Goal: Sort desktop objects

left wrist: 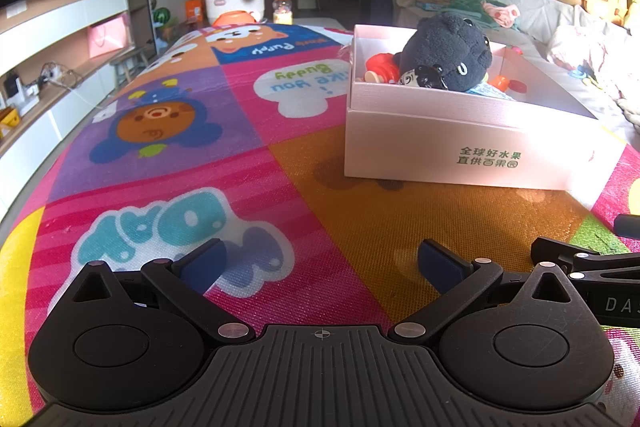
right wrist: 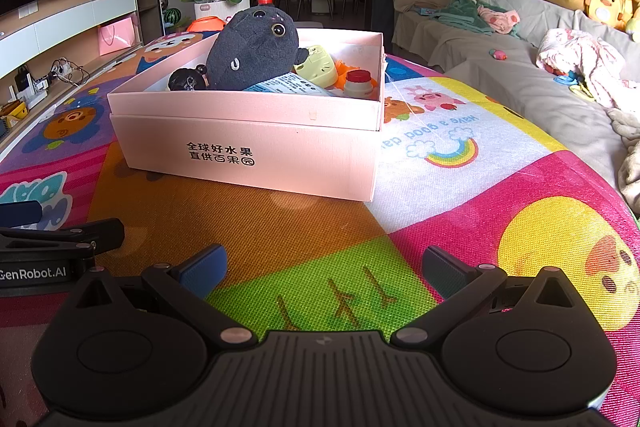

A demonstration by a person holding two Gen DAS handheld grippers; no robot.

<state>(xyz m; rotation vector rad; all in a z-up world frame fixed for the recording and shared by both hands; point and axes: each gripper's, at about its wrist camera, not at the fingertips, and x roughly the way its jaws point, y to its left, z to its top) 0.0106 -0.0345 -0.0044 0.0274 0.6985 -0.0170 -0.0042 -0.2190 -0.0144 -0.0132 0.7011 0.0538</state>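
A pink cardboard box (left wrist: 460,147) stands on a colourful cartoon mat (left wrist: 192,131). It holds a dark grey plush toy (left wrist: 448,51), a red toy (left wrist: 382,65) and other small items. In the right wrist view the box (right wrist: 248,155) also shows a pale green item (right wrist: 318,67) and a small red-capped bottle (right wrist: 359,85) beside the plush (right wrist: 252,51). My left gripper (left wrist: 320,267) is open and empty, low over the mat in front of the box. My right gripper (right wrist: 325,273) is open and empty, to the right of the left one.
A grey sofa (right wrist: 500,67) with clothes and plush toys runs along the right. A flower pot (left wrist: 234,7), an orange bowl (left wrist: 236,17) and a jar (left wrist: 283,9) stand beyond the mat's far end. A TV unit (left wrist: 52,75) lines the left wall.
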